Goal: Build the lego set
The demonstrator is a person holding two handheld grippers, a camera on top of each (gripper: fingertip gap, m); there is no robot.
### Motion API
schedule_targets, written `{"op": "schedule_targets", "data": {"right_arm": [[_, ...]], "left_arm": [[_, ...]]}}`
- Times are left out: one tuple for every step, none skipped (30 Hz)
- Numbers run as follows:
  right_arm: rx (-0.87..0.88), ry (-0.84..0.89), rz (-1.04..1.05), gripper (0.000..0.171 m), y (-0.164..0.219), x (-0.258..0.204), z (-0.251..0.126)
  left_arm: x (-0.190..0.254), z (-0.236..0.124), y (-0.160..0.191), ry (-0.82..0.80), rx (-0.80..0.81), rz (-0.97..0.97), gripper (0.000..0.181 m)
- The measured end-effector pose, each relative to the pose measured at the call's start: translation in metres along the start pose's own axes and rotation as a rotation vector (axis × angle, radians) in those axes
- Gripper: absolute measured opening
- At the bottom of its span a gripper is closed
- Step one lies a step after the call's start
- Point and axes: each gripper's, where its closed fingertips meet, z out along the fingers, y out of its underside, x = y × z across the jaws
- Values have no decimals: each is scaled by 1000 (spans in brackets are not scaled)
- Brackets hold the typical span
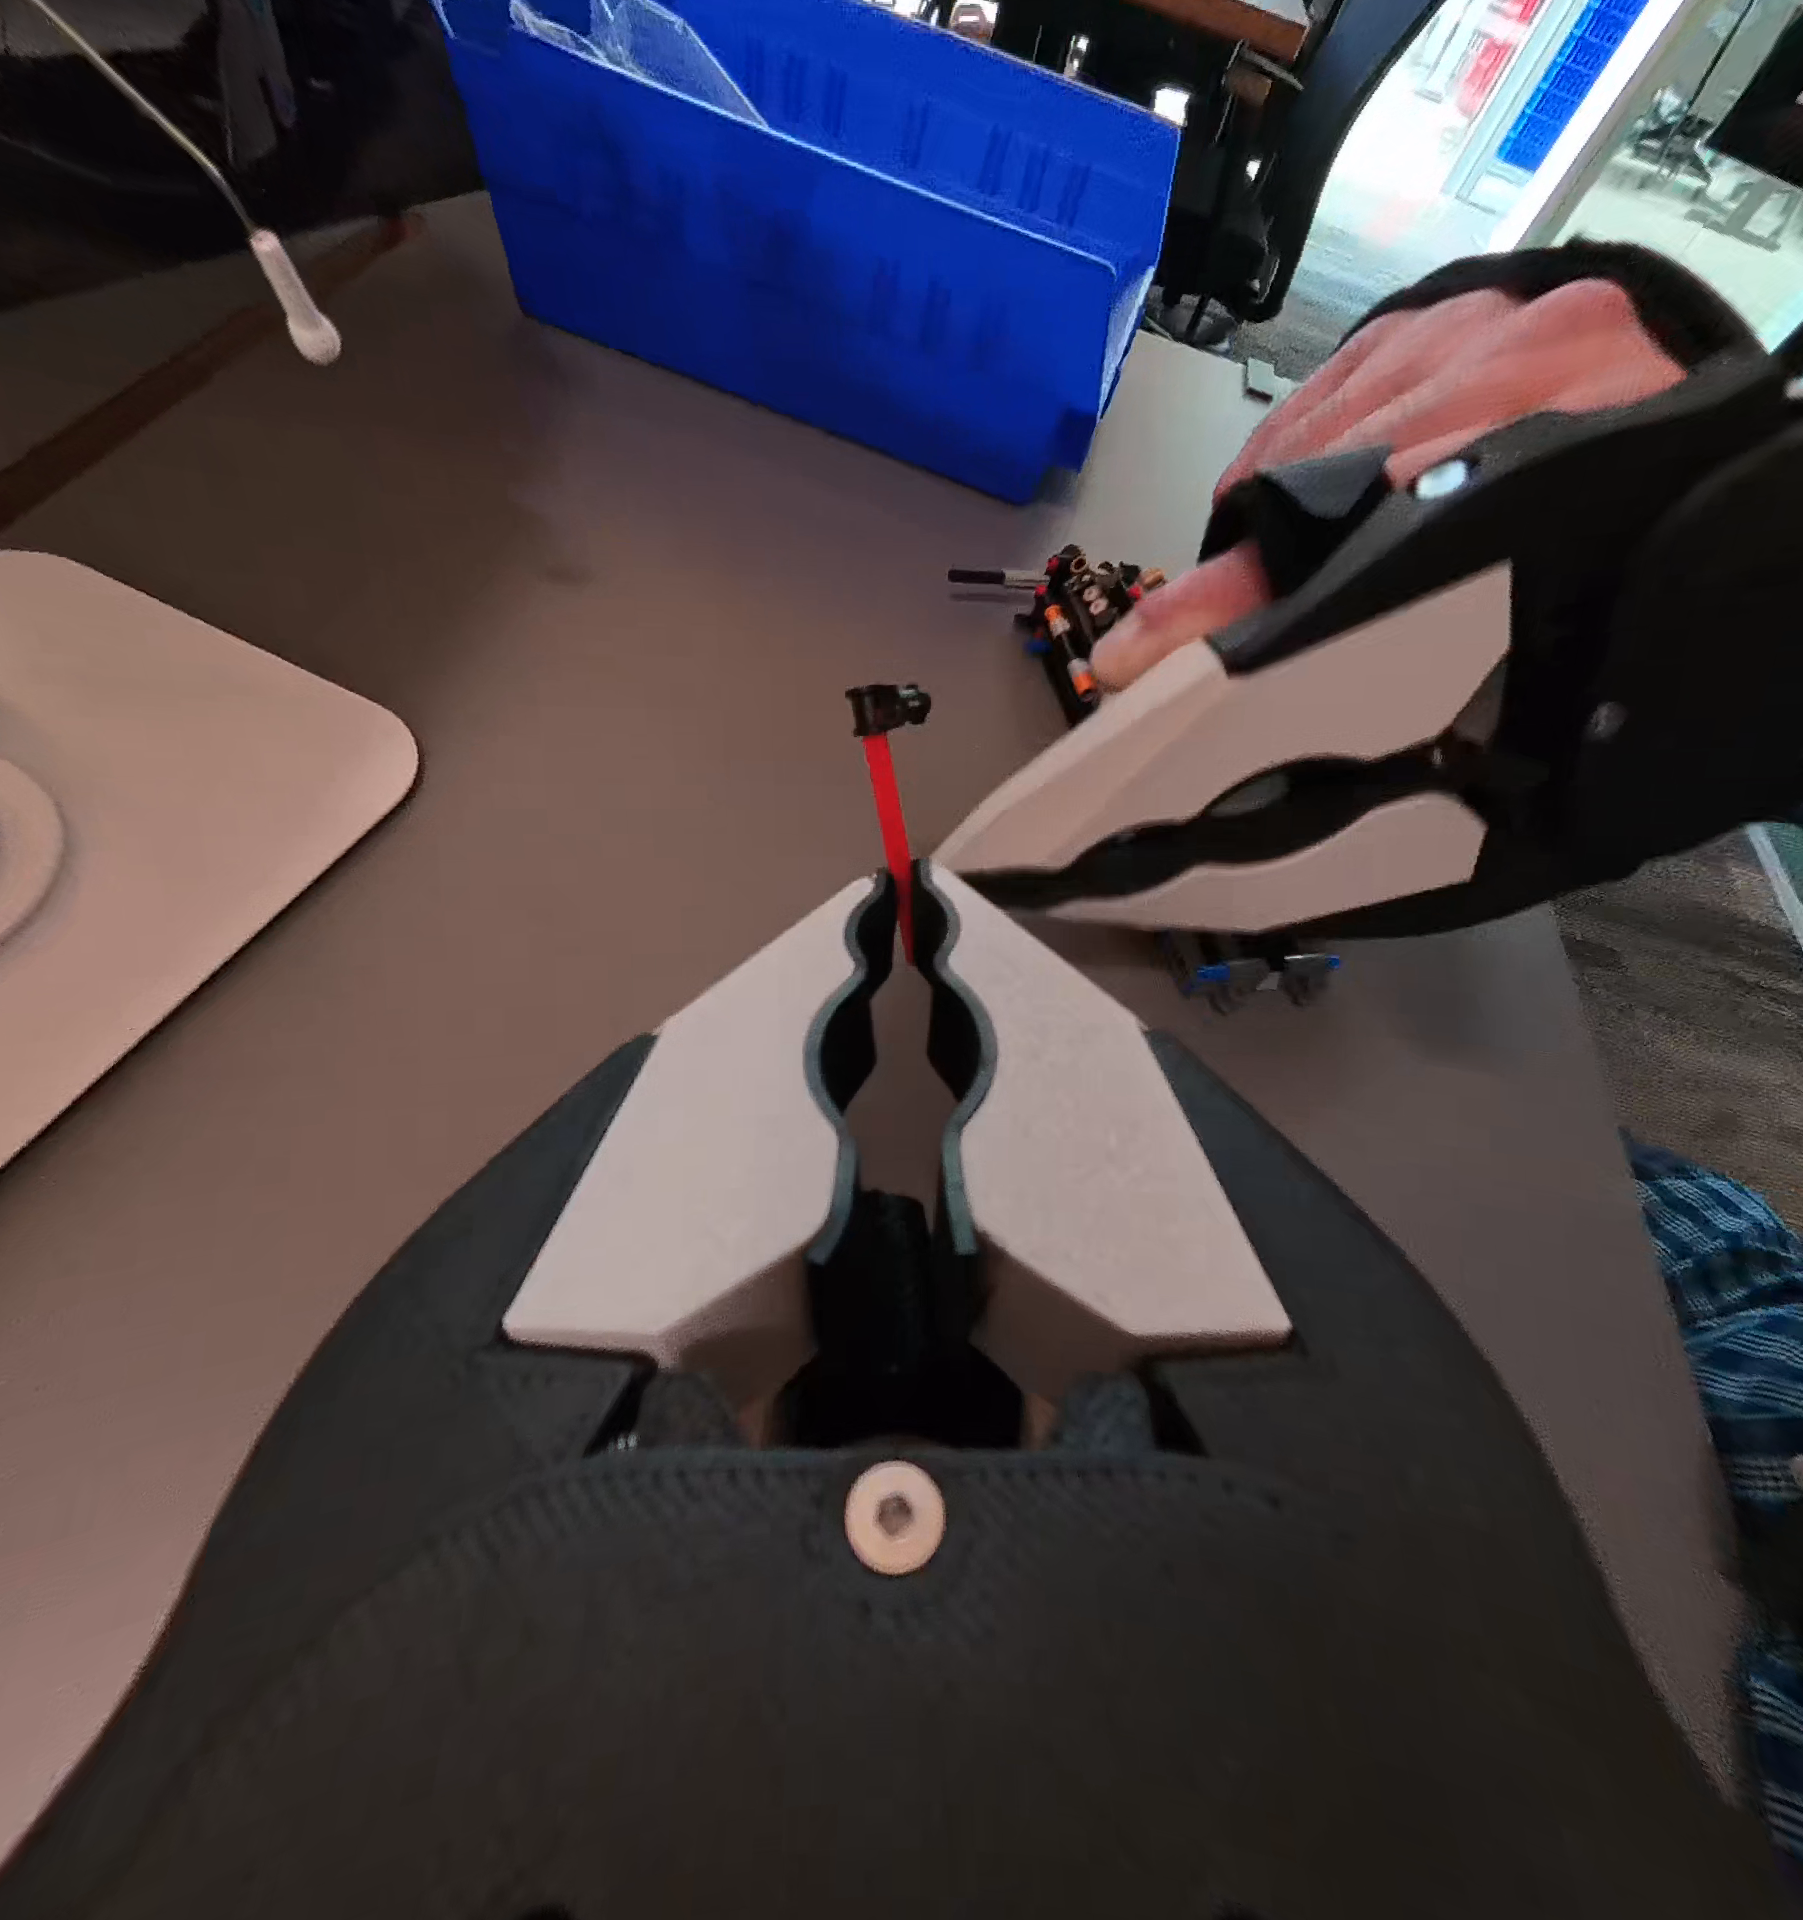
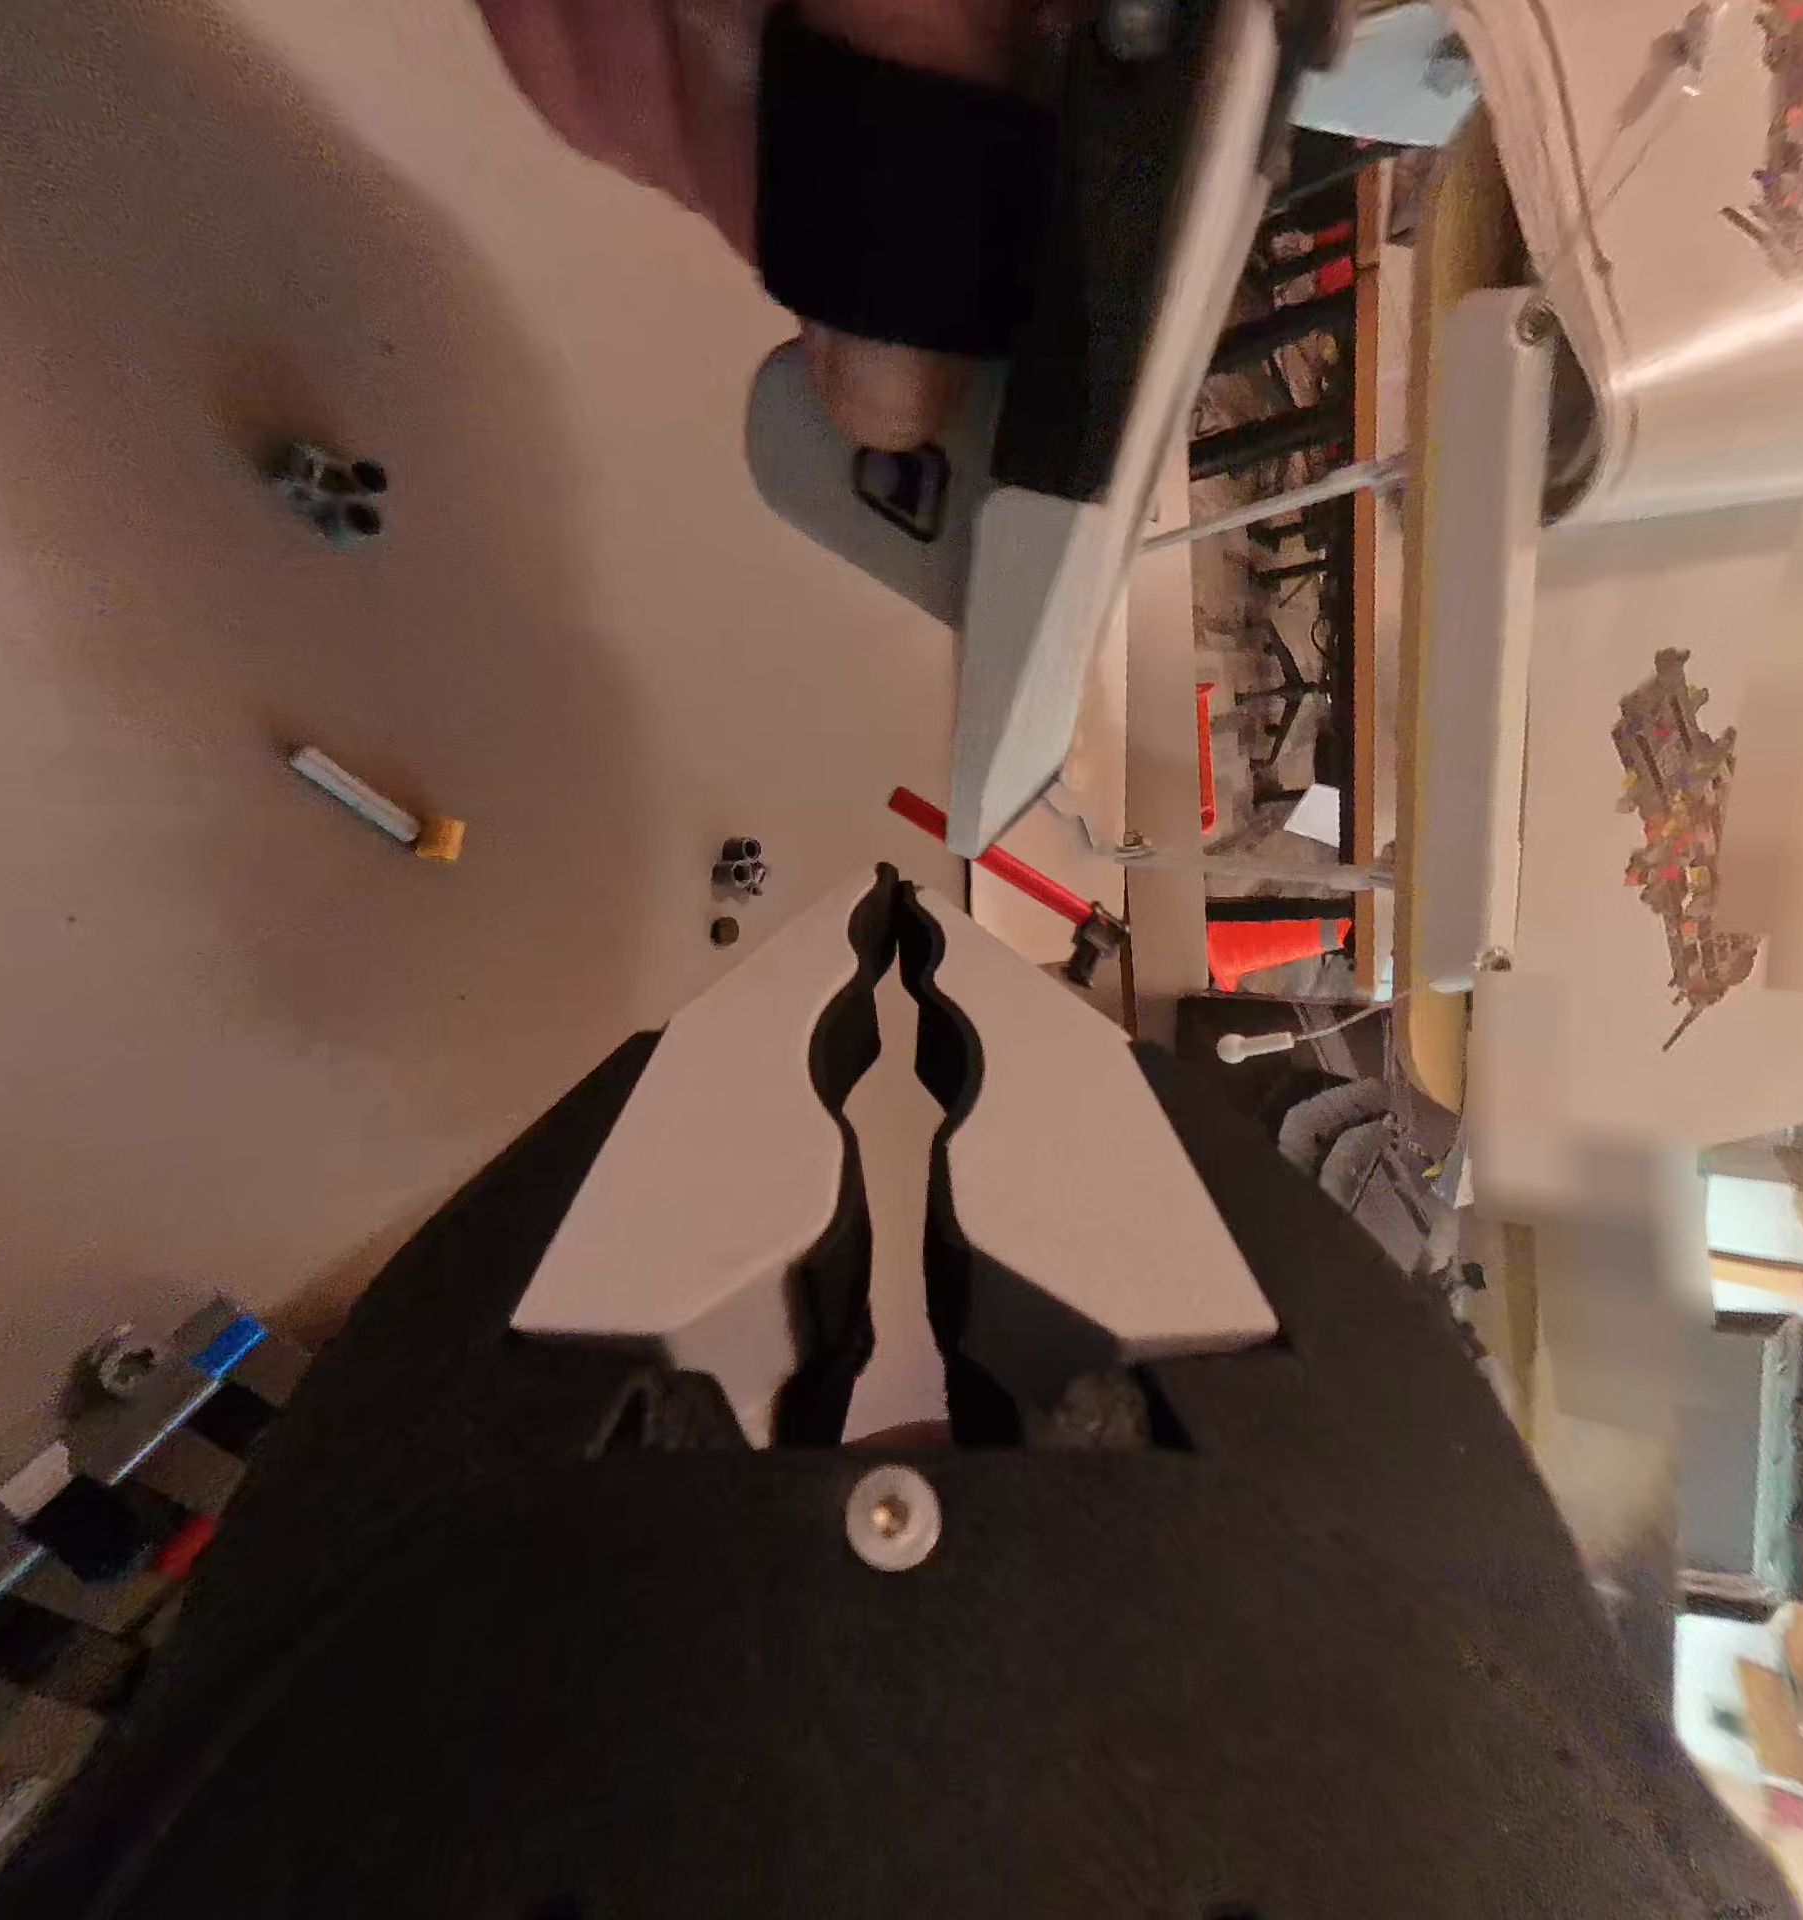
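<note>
My left gripper (image 1: 902,881) is shut on a thin red axle (image 1: 889,800), which sticks forward and carries a black connector (image 1: 886,710) at its far end. My right gripper (image 1: 964,875) comes in from the right, its shut tips right beside the left tips and the axle. In the right wrist view the right gripper (image 2: 892,883) is shut and looks empty. The left gripper (image 2: 975,831) reaches down from above with the red axle (image 2: 1022,878) and the black connector (image 2: 1094,940). A partly built lego model (image 1: 1068,623) lies on the table behind.
A blue bin (image 1: 824,229) stands at the back and a white tray (image 1: 149,779) at the left. A small blue-and-grey lego piece (image 1: 1250,971) lies under the right gripper. Loose pieces lie on the table (image 2: 149,987): a grey connector (image 2: 331,488), a white axle (image 2: 351,795), a dark connector (image 2: 741,868). Less than 4 cm separates the two grippers' tips.
</note>
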Motion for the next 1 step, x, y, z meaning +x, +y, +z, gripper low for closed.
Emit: {"op": "schedule_targets", "data": {"right_arm": [[16,7,49,0,0,5,-3]], "left_arm": [[1,-1,1,9,3,-4,1]]}}
